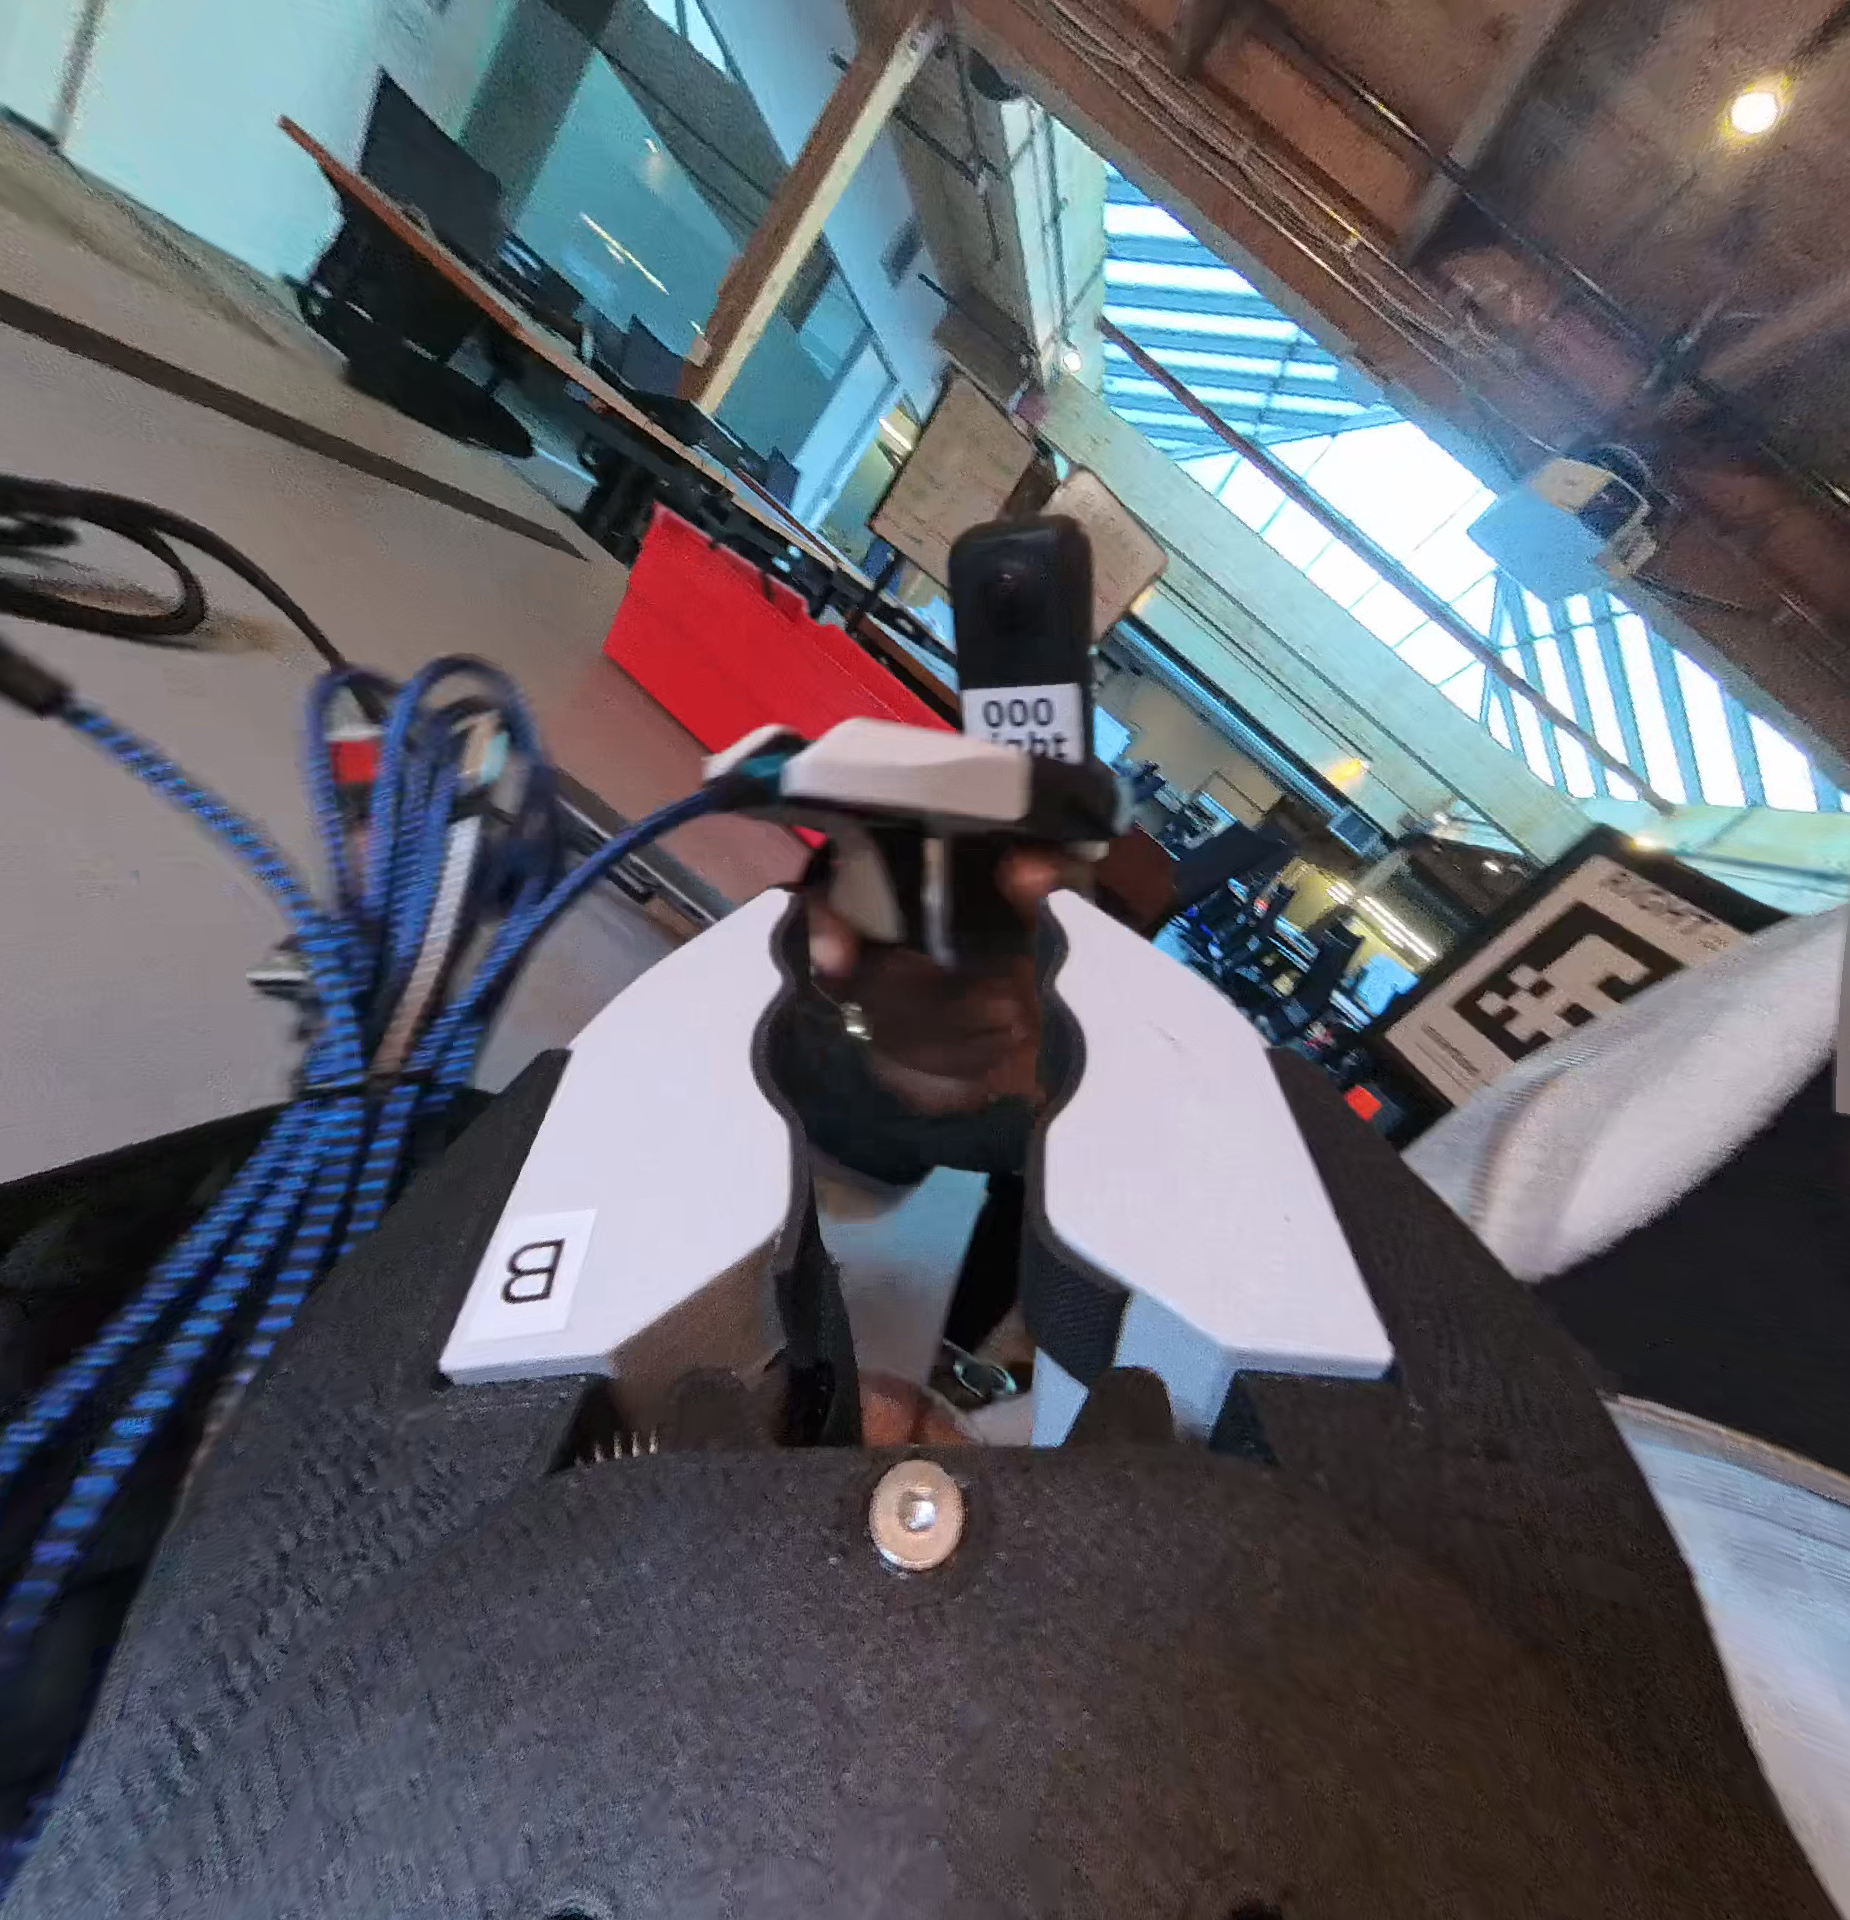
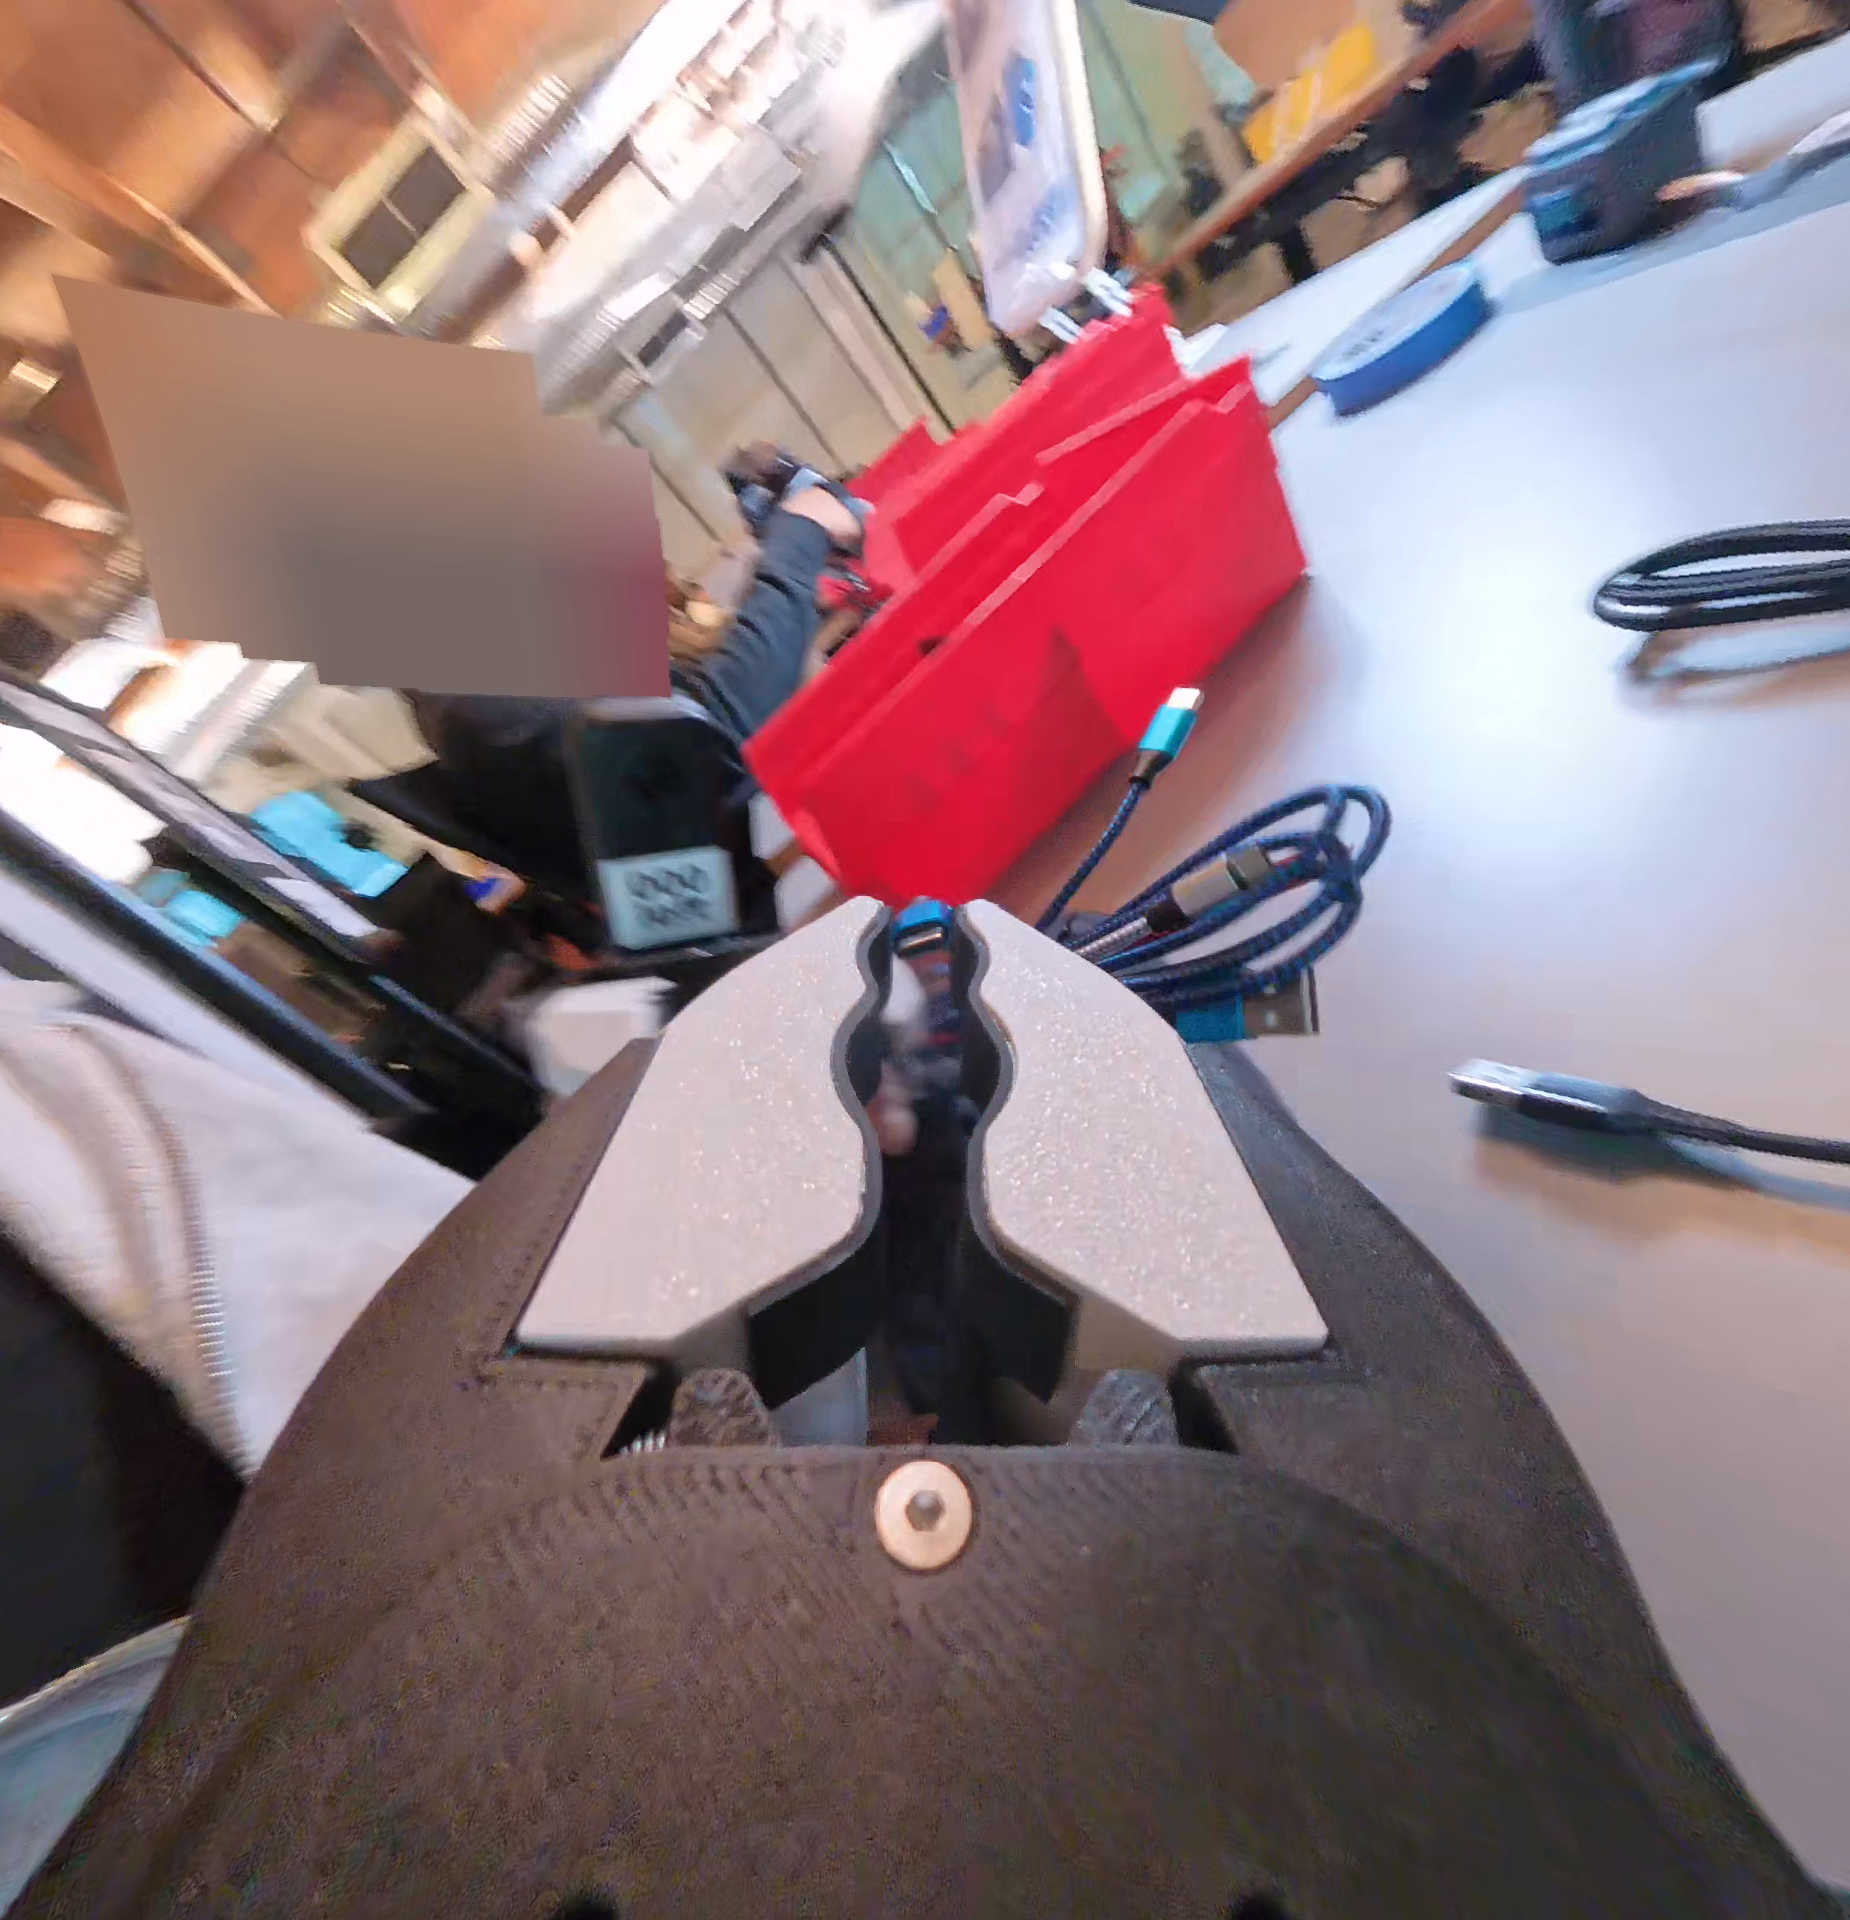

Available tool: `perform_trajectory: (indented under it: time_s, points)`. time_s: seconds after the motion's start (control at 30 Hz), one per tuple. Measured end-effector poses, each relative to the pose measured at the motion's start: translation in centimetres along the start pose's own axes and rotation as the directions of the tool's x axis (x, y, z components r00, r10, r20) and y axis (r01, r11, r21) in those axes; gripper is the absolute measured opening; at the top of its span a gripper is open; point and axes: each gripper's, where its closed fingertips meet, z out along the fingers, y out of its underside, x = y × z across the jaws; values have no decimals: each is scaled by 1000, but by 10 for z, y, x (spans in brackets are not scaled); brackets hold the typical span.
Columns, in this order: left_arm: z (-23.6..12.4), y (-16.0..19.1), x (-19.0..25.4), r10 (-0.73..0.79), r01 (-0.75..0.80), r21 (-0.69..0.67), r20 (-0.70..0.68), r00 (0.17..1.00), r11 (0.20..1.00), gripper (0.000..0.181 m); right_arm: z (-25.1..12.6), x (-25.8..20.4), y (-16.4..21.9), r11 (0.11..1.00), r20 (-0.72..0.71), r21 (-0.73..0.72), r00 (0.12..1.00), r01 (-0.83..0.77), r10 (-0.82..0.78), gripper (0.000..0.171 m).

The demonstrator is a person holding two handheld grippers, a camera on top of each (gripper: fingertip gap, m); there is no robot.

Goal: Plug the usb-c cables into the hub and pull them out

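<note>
My right gripper (image 2: 923, 920) is shut on the blue plug (image 2: 921, 932) of a blue braided cable, pinched at its fingertips. In the left wrist view the right gripper (image 1: 765, 764) shows ahead, held by a hand, with the cable (image 1: 609, 852) trailing down to the left. My left gripper (image 1: 919, 912) is open and empty, raised off the table and facing the right gripper. A bundle of blue braided cables (image 1: 381, 883) lies to its left; it also shows in the right wrist view (image 2: 1243, 904). A loose teal USB-C plug (image 2: 1170, 722) lies by the red box. I cannot make out a hub.
A red box (image 2: 1035, 644) stands on the grey table (image 2: 1575, 883), also in the left wrist view (image 1: 734, 644). A coiled black cable (image 2: 1752, 571), a black USB cable (image 2: 1586, 1107) and a blue tape roll (image 2: 1404, 332) lie to the right. A white sleeve (image 1: 1627, 1091) is close by.
</note>
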Motion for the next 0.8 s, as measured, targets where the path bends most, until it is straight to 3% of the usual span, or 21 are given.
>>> perform_trajectory:
  time_s: [0.13,0.27,0.37,0.8]
  points:
    - [4,-15,2,54,-52,134,-13,998,990,42,-6,-27,-13,997,177,38,982,-67,60,10]
    - [4,-29,10,177,-166,265,-17,984,950,39,-10,-39,-14,998,251,23,967,-50,43,10]
    - [2,-34,24,200,-152,343,-110,974,927,30,-12,-51,-12,999,316,10,948,-53,47,10]
    - [-1,-29,30,231,-163,342,-168,958,925,20,-16,-57,-7,999,334,-7,942,-47,47,9]
